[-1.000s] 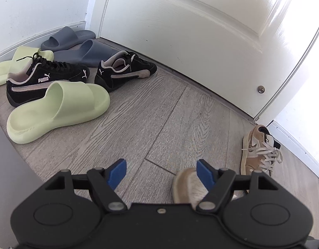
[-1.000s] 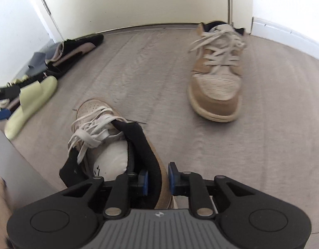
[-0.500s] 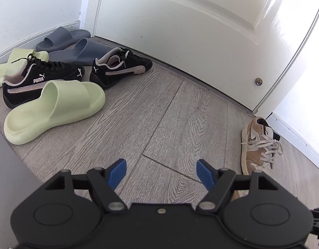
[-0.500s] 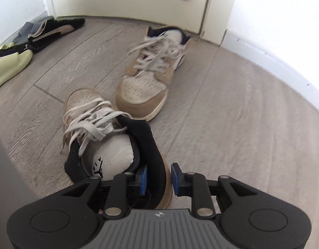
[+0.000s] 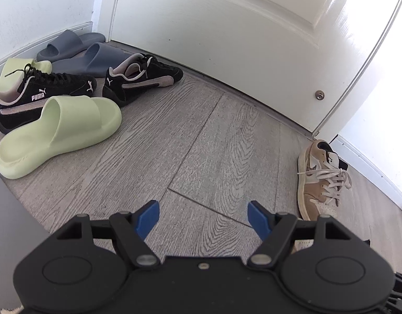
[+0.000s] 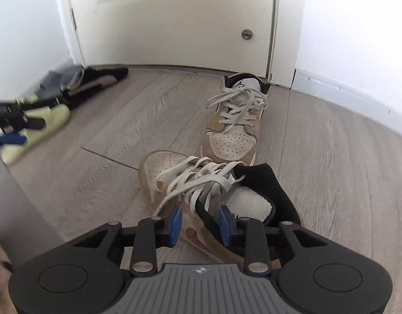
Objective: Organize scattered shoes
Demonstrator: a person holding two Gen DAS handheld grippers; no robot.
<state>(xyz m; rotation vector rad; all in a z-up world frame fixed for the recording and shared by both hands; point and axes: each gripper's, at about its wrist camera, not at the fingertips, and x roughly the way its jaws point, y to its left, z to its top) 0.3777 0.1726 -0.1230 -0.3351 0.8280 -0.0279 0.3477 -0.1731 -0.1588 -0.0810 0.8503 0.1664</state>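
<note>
**Near the lower middle of the right view, a tan sneaker at the jaws**

At the upper left of the left wrist view lie two grey slides (image 5: 77, 49), then two black sneakers (image 5: 43, 96) and a pale green slide (image 5: 59, 130), all crowded close together by the wall. Moving right, bare wood floor (image 5: 201, 144) runs to the white door (image 5: 240, 39), and at the right edge a tan sneaker (image 5: 318, 180) rests by the door frame. The left gripper (image 5: 203, 218) hangs low in the frame with its blue fingers wide apart and nothing between them.

In the right wrist view, the right gripper (image 6: 201, 222) has its fingers partly apart around the black collar and tongue of the near tan sneaker (image 6: 190, 180). The pads look a little clear of the collar, so I judge the grip loose or released; I cannot tell for certain. This shoe seems to sit on the floor, its long axis running from lower right to upper left, toe toward the door. Its mate (image 6: 235, 123) lies just beyond, toe facing the camera and heel by the door frame, so the two point opposite ways, toes nearly meeting.

To do this step well, I would get the pair parallel with toes the same way, letting go only once the sole sits flat, and lifting clear of the loose laces (image 6: 201, 180) so they do not snag a finger.
</note>
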